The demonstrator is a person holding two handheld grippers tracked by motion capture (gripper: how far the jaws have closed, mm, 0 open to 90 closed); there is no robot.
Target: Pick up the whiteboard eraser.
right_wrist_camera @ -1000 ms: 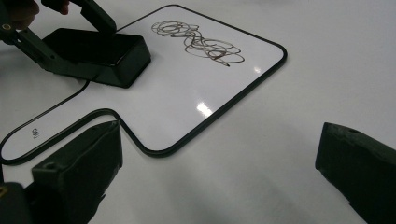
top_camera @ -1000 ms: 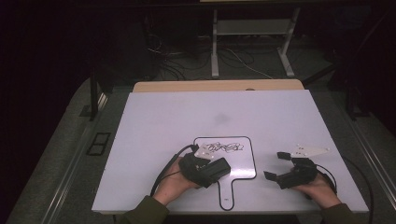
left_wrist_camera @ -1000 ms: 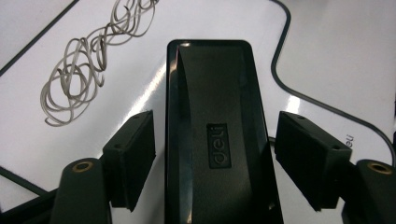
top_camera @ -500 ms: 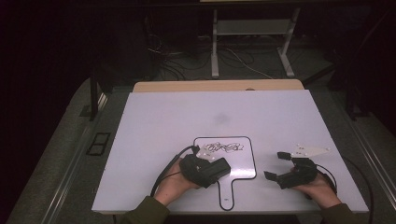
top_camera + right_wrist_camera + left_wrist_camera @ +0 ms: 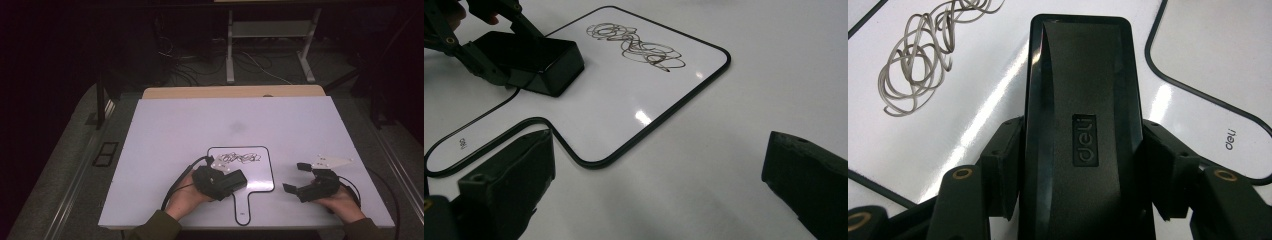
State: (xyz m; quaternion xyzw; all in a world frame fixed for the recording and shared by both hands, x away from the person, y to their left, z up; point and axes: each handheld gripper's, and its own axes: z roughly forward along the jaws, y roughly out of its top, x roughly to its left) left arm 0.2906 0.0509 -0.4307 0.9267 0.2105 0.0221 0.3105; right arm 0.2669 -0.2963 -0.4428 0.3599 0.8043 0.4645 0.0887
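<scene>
We hold a black whiteboard eraser (image 5: 1080, 130) clamped between the jaws of our left gripper (image 5: 220, 181), which have just been closing onto its sides; it now sits on the lower left part of a small handled whiteboard (image 5: 260, 175) lying on the white table (image 5: 200, 125). Our right gripper (image 5: 312, 182) rests off the board's right edge, jaws spread wide with nothing between them.

The scribble (image 5: 239, 158) of dark marker loops lies just beyond the eraser, near the board's far edge. The likeliest trouble, we judge, is the board itself: light, glossy and unpinned, it could slide or pivot on the smooth tabletop once the eraser drags across it, since our right gripper is not bracing it. A tilted eraser would also wipe with one edge and leave streaks.

The eraser is a smooth moulded plastic block, rounded at the corners, with an embossed logo on top. The board is shiny white with a thin black rim, rounded corners and a short paddle handle (image 5: 243, 210).
</scene>
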